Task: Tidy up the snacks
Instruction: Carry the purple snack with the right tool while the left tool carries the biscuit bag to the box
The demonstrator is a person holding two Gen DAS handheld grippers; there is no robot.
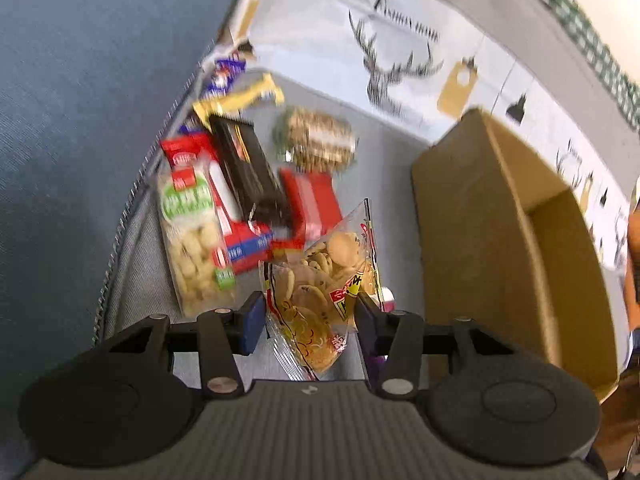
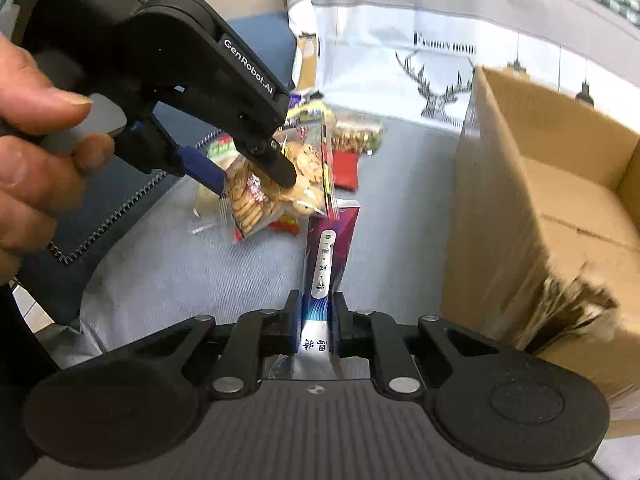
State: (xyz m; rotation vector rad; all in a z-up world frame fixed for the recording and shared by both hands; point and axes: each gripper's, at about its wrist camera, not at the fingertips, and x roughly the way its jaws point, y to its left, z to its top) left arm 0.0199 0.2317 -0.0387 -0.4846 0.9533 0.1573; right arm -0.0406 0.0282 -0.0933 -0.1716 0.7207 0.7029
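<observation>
My left gripper [image 1: 310,314] is shut on a clear bag of small round cookies [image 1: 324,276] and holds it above the grey sofa seat. From the right wrist view the left gripper [image 2: 256,182] grips that cookie bag [image 2: 276,188] in mid-air. My right gripper [image 2: 316,320] is shut on a purple-and-white snack packet [image 2: 330,248] that points forward. More snacks lie in a pile by the sofa back: a green-labelled bag of puffs [image 1: 192,240], a black bar box [image 1: 248,172], red packets [image 1: 312,200] and a bag of nuts [image 1: 316,140].
An open cardboard box [image 1: 516,240] stands on the right of the seat; in the right wrist view the box [image 2: 552,216] is close on the right. A deer-print cushion [image 1: 400,52] lies behind. The blue sofa back [image 1: 92,120] rises on the left.
</observation>
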